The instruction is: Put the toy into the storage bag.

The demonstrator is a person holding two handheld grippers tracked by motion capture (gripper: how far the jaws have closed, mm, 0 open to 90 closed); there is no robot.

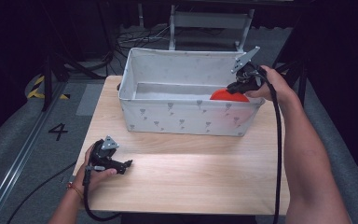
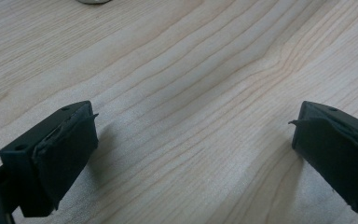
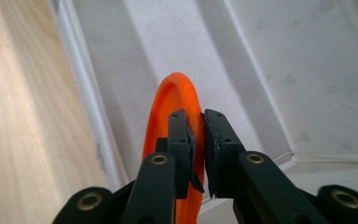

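Note:
An orange plate [image 1: 228, 95] stands on edge inside the white fabric bin [image 1: 186, 120], at its right end near the front wall. My right gripper [image 1: 239, 86] is shut on the plate's rim [image 3: 192, 100], with the jaws pinching the thin edge from both sides. Low on the left of the wooden table [image 1: 191, 172], my left gripper [image 1: 127, 165] rests open. Its jaws stand wide apart just above bare wood [image 2: 191, 121], with nothing between them.
The bin sits across the far half of the table, its inside pale and otherwise bare where I can see it. A metal frame and cables [image 1: 135, 37] lie on the floor beyond. A yellow-black marking [image 1: 37, 86] is on the floor at left.

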